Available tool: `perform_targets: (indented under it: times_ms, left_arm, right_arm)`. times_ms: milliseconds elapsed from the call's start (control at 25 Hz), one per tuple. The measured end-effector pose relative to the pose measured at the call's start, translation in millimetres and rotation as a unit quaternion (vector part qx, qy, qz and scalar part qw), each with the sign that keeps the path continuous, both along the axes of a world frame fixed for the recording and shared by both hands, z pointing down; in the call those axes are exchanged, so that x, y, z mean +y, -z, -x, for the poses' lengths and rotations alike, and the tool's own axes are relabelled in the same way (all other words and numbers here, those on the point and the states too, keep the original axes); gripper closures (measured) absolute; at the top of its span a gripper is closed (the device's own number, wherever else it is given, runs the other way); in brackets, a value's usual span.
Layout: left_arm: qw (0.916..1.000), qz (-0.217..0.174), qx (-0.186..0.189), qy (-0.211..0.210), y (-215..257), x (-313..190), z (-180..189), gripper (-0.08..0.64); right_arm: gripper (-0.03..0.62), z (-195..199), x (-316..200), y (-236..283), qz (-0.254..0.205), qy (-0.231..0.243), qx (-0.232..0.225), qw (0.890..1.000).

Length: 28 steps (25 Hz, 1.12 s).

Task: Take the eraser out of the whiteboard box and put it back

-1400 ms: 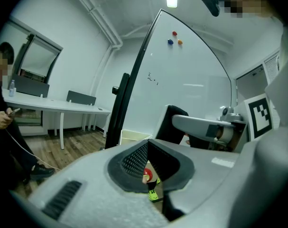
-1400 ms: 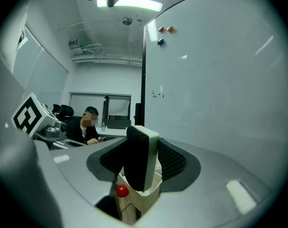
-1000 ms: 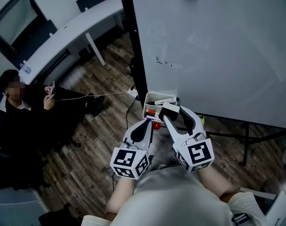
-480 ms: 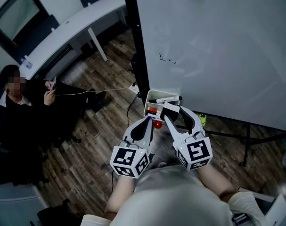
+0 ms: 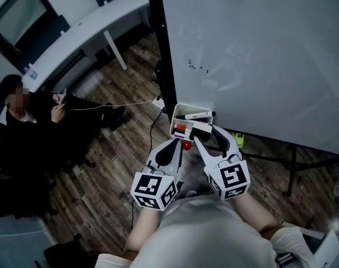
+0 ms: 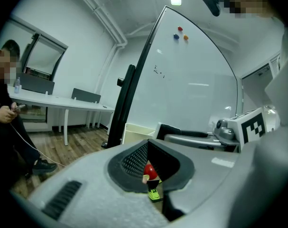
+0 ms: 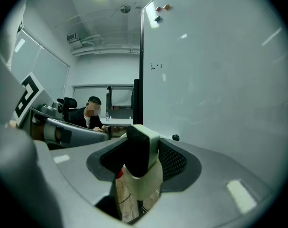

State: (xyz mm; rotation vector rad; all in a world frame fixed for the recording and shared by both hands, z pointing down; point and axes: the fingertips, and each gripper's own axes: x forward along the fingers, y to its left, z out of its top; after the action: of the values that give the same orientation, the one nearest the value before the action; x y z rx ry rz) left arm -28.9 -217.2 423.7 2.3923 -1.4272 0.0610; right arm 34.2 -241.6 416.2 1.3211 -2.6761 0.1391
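Observation:
The white whiteboard box (image 5: 183, 109) hangs at the lower left corner of the whiteboard (image 5: 258, 49), with markers (image 5: 198, 115) lying in it. My right gripper (image 5: 201, 129) is shut on the eraser (image 5: 200, 127), a white block with a black felt face, held just over the box's near edge. In the right gripper view the eraser (image 7: 141, 148) fills the space between the jaws. My left gripper (image 5: 178, 143) sits beside it on the left, below the box, shut and holding nothing. A small red ball (image 5: 186, 146) shows just past its tips.
The black post (image 5: 163, 66) of the whiteboard stand rises right beside the box. A seated person (image 5: 24, 133) is at the left with a cable (image 5: 102, 108) across the wooden floor. A white desk (image 5: 80, 38) stands behind, and stand legs (image 5: 292, 166) run at the right.
My right gripper has sunk a little with the eraser, closer to the box. The left gripper has stayed where it was.

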Motion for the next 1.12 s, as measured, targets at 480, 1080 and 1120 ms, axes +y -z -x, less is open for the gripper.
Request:
perform_targets:
  times_ms: [480, 1080, 1120]
  left_arm:
    - [1.0, -0.003, -0.005, -0.003, 1, 5, 2, 0.555]
    - [0.9997, -0.006, -0.004, -0.021, 4, 22, -3, 0.555]
    - [0.9997, -0.006, -0.004, -0.023, 5, 23, -3, 0.555]
  right_arm:
    - [0.366, 1, 3, -1, 0.002, 0.001, -0.008, 1.0]
    - [0.334, -8, 21, 8, -0.007, -0.022, -0.01, 1.0]
    - [0.337, -9, 23, 9, -0.008, -0.024, -0.01, 1.0]
